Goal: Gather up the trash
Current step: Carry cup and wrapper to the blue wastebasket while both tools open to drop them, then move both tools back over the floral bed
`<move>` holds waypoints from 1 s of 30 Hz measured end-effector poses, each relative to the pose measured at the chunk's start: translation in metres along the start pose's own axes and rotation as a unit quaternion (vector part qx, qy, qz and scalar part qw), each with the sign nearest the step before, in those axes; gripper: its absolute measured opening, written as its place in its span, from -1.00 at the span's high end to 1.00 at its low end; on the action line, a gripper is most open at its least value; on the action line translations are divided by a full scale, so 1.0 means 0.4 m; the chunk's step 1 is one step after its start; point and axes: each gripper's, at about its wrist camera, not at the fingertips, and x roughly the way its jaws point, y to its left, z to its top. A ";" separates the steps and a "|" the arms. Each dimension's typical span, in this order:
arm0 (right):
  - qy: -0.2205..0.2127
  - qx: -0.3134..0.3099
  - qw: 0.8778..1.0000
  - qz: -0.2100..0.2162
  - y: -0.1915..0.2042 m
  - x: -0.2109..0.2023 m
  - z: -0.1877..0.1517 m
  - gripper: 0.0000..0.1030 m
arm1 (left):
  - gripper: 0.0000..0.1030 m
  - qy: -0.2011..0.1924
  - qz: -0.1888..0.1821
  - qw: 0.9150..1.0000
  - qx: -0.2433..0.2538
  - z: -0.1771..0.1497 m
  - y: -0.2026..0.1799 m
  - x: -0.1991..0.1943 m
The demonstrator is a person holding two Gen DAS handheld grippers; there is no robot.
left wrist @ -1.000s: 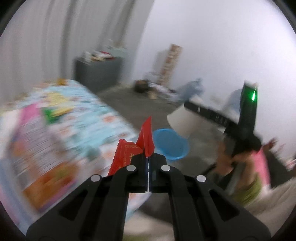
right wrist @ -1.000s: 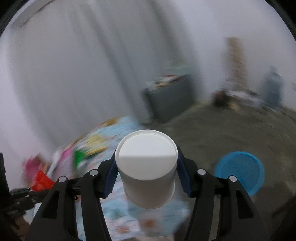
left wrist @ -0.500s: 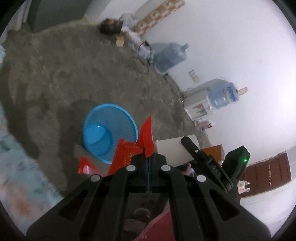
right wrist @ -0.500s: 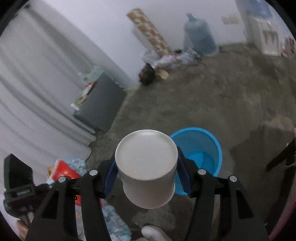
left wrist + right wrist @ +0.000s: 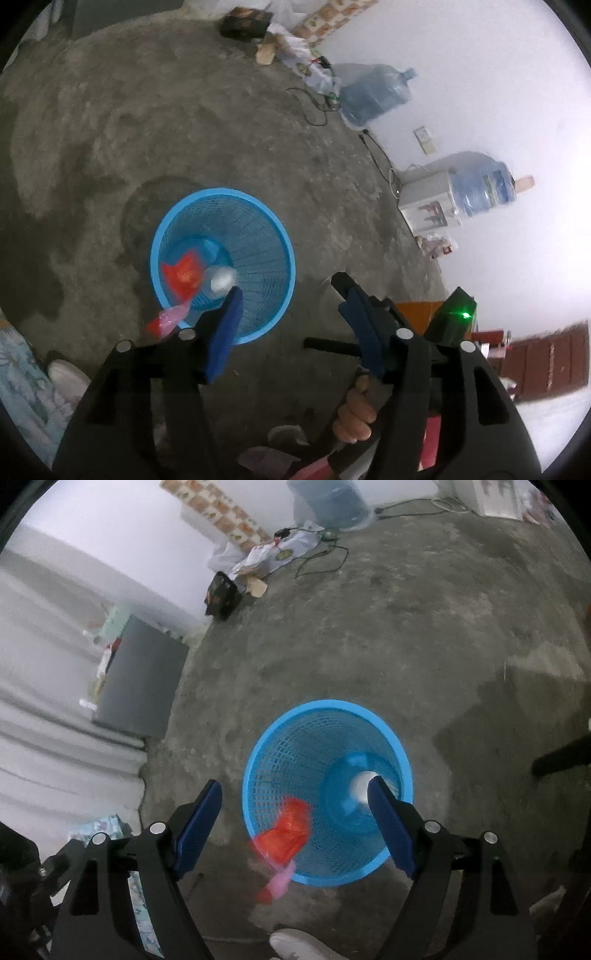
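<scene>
Both grippers are black plastic frames with triangular cut-outs and silver screws; left gripper (image 5: 288, 295) and right gripper (image 5: 295, 794) carry blue finger pads; a white shoe (image 5: 295, 943) shows below

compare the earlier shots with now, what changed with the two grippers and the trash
Both grippers swung from the patterned table to above the blue mesh basket on the floor. The left gripper, shut on a red wrapper before, has just opened; the red wrapper is dropping into the basket. The right gripper has just opened wider and let go of the white cup, now inside the basket. The basket stayed put.
</scene>
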 end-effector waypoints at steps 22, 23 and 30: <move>-0.173 -0.374 0.911 -0.024 0.530 -0.419 -0.386 -0.87 | -0.46 -0.235 0.133 0.955 0.124 -0.501 0.042 -0.889; -0.185 -0.400 0.897 -0.019 0.561 -0.438 -0.425 -0.87 | -0.48 -0.243 0.140 0.953 0.115 -0.531 0.065 -0.918; -0.213 -0.530 0.821 0.019 0.711 -0.515 -0.665 -0.87 | -0.58 -0.341 0.206 0.917 0.029 -0.780 0.230 -1.142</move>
